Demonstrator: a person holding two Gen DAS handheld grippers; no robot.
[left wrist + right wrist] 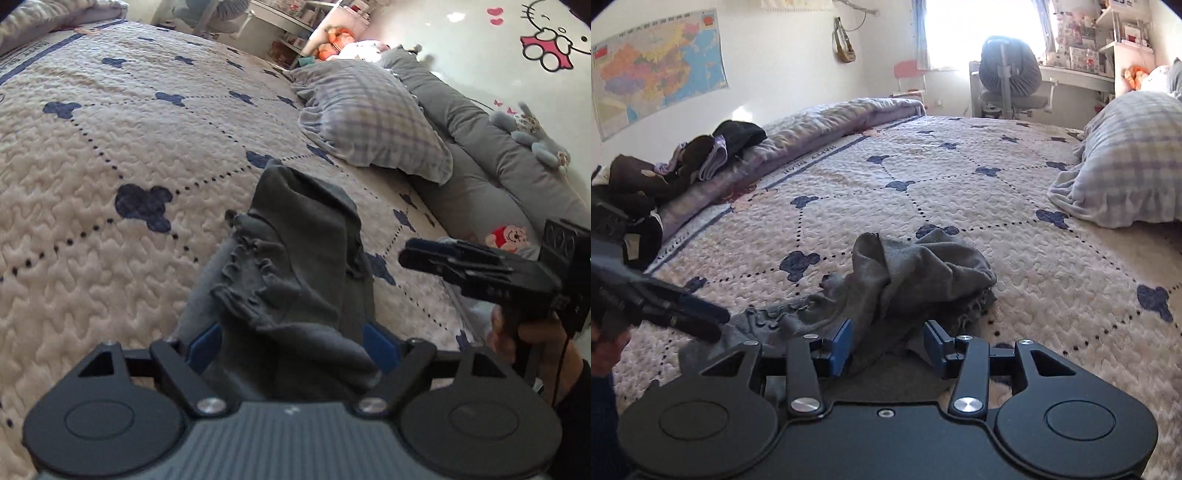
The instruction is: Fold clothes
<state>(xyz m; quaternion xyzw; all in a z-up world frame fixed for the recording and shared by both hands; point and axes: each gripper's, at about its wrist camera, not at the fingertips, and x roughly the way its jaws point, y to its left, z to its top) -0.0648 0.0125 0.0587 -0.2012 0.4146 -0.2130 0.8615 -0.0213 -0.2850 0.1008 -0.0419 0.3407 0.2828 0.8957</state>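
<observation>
Jaws of both the left gripper (291, 345) and right gripper (886, 343) stand spread over the crumpled grey garment (919, 269) at lower centre; flatten it before you fold.

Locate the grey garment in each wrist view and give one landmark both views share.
Left wrist: the grey garment sits at lower centre, running up from between that gripper's fingers.
Right wrist: it lies crumpled at centre, just beyond that gripper's fingers.
Shared landmark: the plaid pillow, upper right of centre in the left view, at the right edge in the right view.
</observation>
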